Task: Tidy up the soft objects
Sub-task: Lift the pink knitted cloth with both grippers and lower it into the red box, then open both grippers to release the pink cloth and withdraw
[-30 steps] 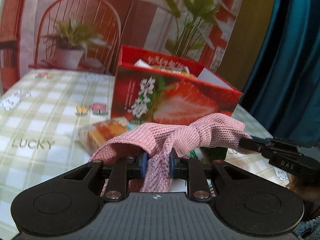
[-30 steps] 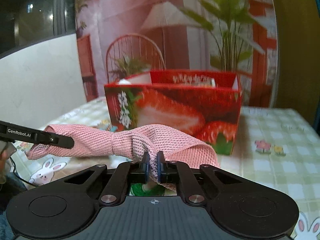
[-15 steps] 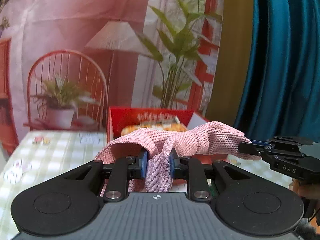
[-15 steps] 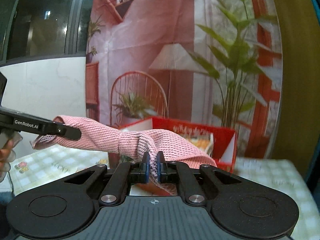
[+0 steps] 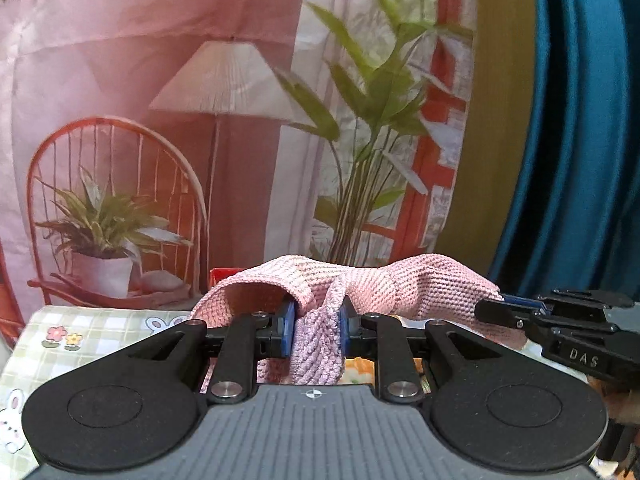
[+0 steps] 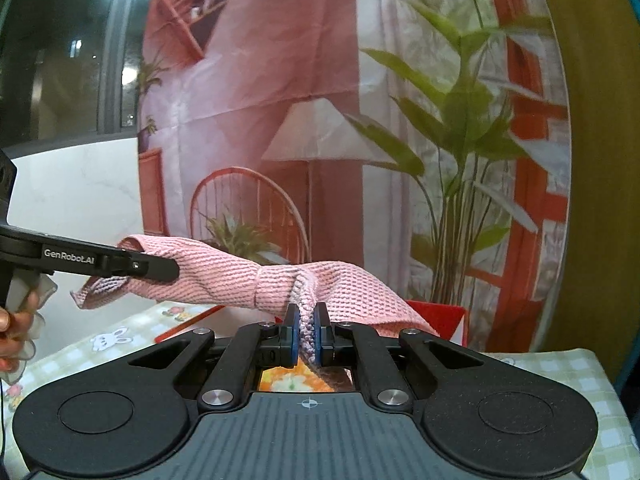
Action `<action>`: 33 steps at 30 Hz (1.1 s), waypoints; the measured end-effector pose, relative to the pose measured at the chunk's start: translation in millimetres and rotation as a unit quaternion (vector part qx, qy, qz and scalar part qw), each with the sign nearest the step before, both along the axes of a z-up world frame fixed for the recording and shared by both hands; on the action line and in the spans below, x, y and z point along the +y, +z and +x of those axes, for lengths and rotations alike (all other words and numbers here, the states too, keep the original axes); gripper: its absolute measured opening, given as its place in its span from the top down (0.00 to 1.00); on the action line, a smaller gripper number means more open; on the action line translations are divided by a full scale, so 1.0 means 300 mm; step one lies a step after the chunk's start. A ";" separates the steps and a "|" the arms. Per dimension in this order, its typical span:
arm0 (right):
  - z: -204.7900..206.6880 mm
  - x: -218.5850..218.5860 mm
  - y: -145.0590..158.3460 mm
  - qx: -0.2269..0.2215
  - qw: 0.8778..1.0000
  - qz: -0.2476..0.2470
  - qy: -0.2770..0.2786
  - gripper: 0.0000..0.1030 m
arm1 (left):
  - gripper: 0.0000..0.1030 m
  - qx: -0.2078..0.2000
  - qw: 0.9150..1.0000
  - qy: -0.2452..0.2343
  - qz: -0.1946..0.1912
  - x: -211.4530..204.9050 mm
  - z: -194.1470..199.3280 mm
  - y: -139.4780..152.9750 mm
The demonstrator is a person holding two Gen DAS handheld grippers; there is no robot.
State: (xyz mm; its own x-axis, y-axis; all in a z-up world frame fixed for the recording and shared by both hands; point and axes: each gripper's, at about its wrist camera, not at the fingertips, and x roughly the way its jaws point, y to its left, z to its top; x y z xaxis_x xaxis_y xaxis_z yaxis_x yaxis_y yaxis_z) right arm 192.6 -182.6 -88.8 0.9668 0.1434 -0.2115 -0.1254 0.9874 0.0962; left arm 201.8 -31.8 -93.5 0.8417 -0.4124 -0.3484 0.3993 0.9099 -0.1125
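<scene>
One pink knitted cloth [image 5: 420,288], held up above the worktop [image 5: 100,332] — pinched by two hand-held grippers: left hand-held gripper [image 5: 317,330] and right hand-held gripper [image 6: 306,334]. One red box [image 6: 438,312] beneath. Checked tablecloth with rabbits; behind, printed backdrop [image 5: 180,80] — lamp, chair, plants.

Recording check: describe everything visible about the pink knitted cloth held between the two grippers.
The pink knitted cloth is a soft, coarse-weave fabric, bunched and twisted near its middle. It hangs in the air, stretched roughly level between both grippers. The left gripper is shut on a folded part of it; the right gripper pinches another part. A loose end droops past the left gripper's fingers. It hangs over the red box, not visibly touching it.
</scene>
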 end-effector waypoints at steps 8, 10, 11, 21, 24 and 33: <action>0.262 -0.033 -0.023 0.053 0.998 0.015 -0.009 0.94 | 0.78 0.044 0.999 0.002 0.012 -0.085 0.245 -0.053; 0.324 -0.029 -0.031 0.067 0.998 0.003 -0.012 0.94 | 0.78 0.053 0.998 0.003 0.018 -0.098 0.299 -0.065; 0.353 -0.028 -0.035 0.075 0.997 -0.002 -0.013 0.94 | 0.78 0.055 0.998 0.004 0.022 -0.102 0.322 -0.069; 0.533 -0.078 -0.109 0.156 0.987 -0.016 -0.045 0.94 | 0.78 0.103 0.993 0.016 0.051 -0.115 0.473 -0.158; 0.551 -0.099 -0.127 0.173 0.984 0.000 -0.052 0.94 | 0.77 0.113 0.992 0.014 0.058 -0.115 0.481 -0.183; 0.530 -0.059 -0.112 0.181 0.980 -0.034 -0.070 0.62 | 0.09 0.088 0.995 0.003 0.056 -0.100 0.409 -0.138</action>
